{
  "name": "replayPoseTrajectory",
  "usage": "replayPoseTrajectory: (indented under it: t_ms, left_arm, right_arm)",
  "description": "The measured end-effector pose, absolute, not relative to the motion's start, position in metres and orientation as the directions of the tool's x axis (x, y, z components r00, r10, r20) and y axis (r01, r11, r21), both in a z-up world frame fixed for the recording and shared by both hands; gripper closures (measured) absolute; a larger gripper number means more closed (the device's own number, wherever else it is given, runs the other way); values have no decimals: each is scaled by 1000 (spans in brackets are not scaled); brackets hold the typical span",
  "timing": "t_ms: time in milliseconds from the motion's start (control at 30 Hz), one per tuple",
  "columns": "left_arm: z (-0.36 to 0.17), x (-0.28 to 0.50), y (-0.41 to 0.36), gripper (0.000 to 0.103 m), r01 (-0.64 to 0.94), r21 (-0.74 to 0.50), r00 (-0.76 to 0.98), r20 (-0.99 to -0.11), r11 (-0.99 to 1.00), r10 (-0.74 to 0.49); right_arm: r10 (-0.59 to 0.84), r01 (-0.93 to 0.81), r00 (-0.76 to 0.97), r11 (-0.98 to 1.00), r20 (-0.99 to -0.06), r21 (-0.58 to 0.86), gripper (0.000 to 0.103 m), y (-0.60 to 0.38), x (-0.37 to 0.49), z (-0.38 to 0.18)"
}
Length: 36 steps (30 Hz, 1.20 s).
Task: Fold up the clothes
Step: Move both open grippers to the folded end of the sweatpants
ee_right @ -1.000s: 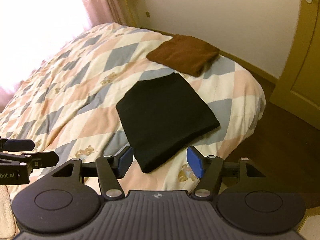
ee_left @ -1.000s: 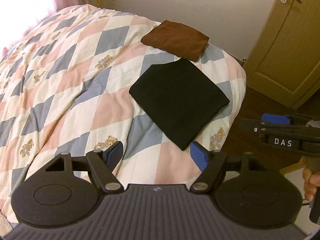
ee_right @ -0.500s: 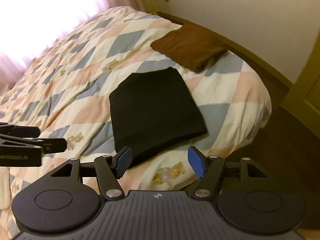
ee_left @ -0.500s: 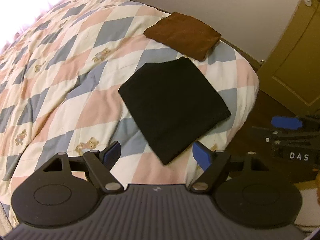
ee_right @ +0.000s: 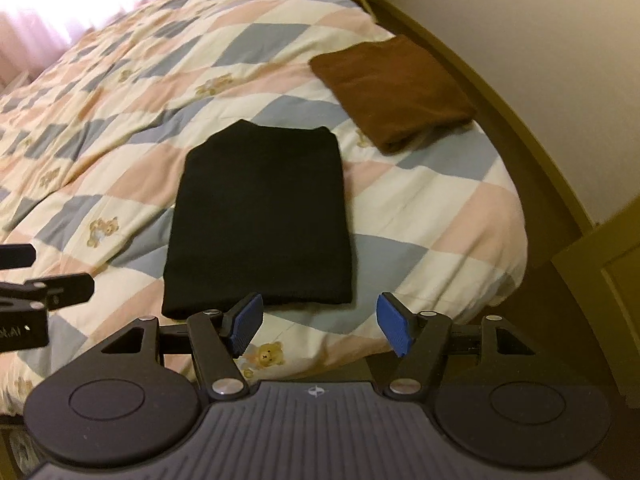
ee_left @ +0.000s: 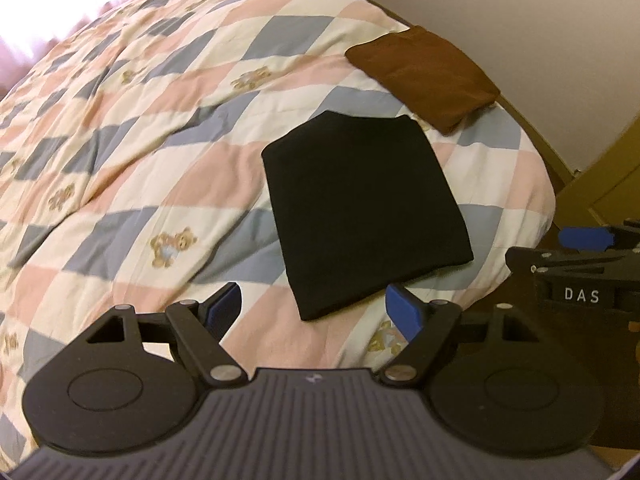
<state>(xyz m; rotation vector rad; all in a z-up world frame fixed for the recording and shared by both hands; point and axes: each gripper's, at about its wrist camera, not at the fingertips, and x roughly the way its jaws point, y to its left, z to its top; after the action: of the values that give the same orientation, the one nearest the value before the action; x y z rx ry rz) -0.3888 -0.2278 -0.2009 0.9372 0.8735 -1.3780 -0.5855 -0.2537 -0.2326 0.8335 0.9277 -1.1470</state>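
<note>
A folded black garment point(ee_left: 360, 208) point(ee_right: 260, 220) lies flat near the foot corner of the bed. Beyond it, close to the wall, rests a folded brown garment point(ee_left: 424, 76) point(ee_right: 392, 88). My left gripper point(ee_left: 316, 312) is open and empty, hovering just short of the black garment's near edge. My right gripper point(ee_right: 320, 324) is likewise open with nothing held, its blue pads over the quilt just before the garment's near edge. Each gripper shows at the side of the other's view: the right one point(ee_left: 580, 264) and the left one point(ee_right: 36, 292).
The bed carries a checked quilt point(ee_left: 160, 160) point(ee_right: 120, 120) in pink, blue and cream with small bears. The mattress corner point(ee_right: 508, 248) drops off to dark floor at the right. A cream wall and a wooden door point(ee_left: 600, 184) stand close beyond.
Both grippers have swung and dropped closer to the bed, so the black garment now looks larger and lies squarer ahead of them. Both stayed open; the garments have not moved.
</note>
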Motion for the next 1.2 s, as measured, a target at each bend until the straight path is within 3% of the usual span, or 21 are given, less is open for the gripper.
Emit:
replayPoseTrajectory:
  t_ms: [633,900,1200]
  left_arm:
    - [-223,-373,-237,15,1000,-10,-12,-928,-8,-372]
    - [-262,-319,-258,15,986,-164,-162,-933,-21,-320]
    - [-307,-291,-309,14,984,-175,-175,-965,-16,-194]
  right_arm:
    - [-318,949,227,285,-921,135,28,-256,-576,-248]
    - [-272,956,264,199,-925,214,25,-261,-600,-278]
    - [-198,987,159,1,-967,162,24,-284,-618,-316]
